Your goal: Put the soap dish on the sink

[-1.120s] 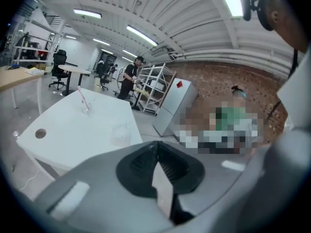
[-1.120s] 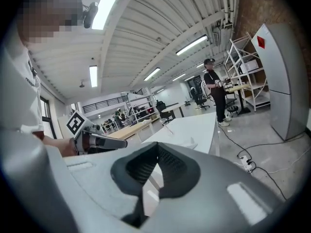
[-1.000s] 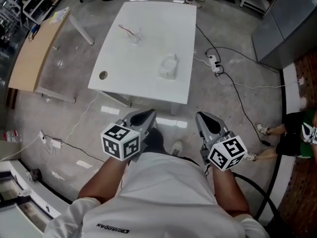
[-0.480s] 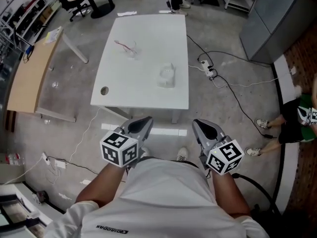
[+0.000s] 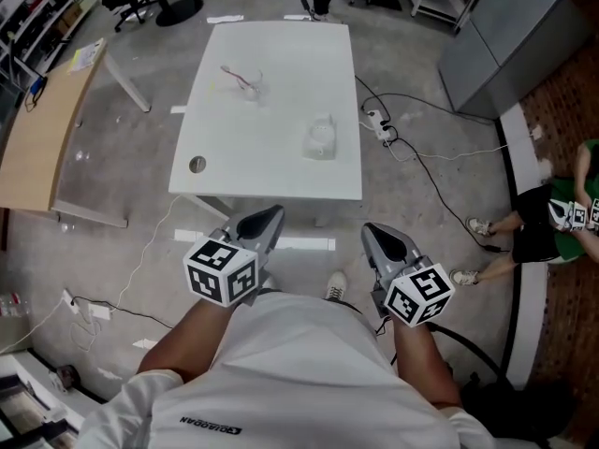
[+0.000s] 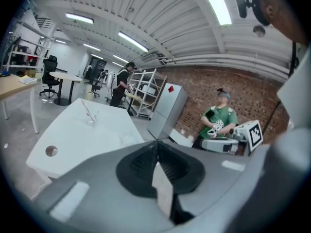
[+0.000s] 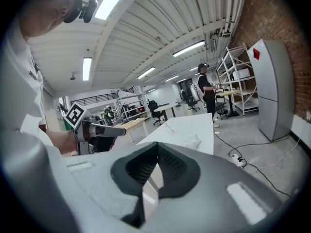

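A clear soap dish (image 5: 321, 138) lies on the white table (image 5: 281, 171), right of its middle; it also shows faintly as the clear dish (image 7: 193, 142) in the right gripper view. No sink is in view. My left gripper (image 5: 272, 216) and right gripper (image 5: 372, 233) are held side by side close to my body, short of the table's near edge and well apart from the dish. Both point toward the table. The left gripper (image 6: 156, 142) and the right gripper (image 7: 156, 145) have their jaws pressed together with nothing between them.
A clear cup with a red-handled item (image 5: 247, 81) stands at the table's far left, and a round hole (image 5: 197, 165) is near its left front corner. A wooden desk (image 5: 42, 129) stands left. Cables and a power strip (image 5: 379, 123) lie right, beside a grey cabinet (image 5: 501, 40) and a seated person (image 5: 552, 223).
Both grippers have shifted a little with my body, staying side by side and shut. The view has swung, so the table and the floor around it sit differently in the picture.
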`<state>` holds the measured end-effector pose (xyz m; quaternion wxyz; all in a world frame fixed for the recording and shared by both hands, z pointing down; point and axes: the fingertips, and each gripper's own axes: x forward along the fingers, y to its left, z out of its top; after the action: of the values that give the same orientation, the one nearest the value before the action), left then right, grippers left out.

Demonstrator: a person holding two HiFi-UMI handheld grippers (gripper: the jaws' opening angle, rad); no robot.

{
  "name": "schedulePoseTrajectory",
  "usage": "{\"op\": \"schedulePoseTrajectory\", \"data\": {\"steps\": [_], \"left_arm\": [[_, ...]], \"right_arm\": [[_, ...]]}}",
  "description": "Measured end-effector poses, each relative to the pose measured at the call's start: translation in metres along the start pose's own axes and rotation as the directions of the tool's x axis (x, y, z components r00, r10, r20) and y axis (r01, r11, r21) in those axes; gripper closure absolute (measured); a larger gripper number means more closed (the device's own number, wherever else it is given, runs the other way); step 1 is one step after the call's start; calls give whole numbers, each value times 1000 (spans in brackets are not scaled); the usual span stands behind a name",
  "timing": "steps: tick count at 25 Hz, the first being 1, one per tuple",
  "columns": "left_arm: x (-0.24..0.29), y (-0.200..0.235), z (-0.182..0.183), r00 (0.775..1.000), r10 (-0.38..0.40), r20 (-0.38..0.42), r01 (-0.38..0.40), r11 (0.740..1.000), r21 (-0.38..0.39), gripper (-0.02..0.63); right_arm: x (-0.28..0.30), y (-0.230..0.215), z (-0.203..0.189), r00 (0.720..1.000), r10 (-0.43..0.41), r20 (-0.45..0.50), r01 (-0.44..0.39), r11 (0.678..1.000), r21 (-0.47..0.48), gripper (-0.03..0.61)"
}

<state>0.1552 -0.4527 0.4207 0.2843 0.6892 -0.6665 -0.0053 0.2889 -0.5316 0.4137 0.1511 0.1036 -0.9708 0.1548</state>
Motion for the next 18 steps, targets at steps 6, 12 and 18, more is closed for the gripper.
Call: {"op": "schedulePoseTrajectory", "data": {"steps": [6,12,18], "left_arm": [[-9,6,1,1000,-16,-4,16,1000,2,607],[-7,4,1,1000,-31,-2,31,1000,2,607],[-3,2,-3,999,-33,-9,33,999,4,607]], "right_arm": [[9,11,-8,999,-18,-27,19,1000,16,578],[9,13,-6,999,-21,-35,21,1000,-9,577],[9,14,-8,999,-9,-41,8,1000,-21,578]]}}
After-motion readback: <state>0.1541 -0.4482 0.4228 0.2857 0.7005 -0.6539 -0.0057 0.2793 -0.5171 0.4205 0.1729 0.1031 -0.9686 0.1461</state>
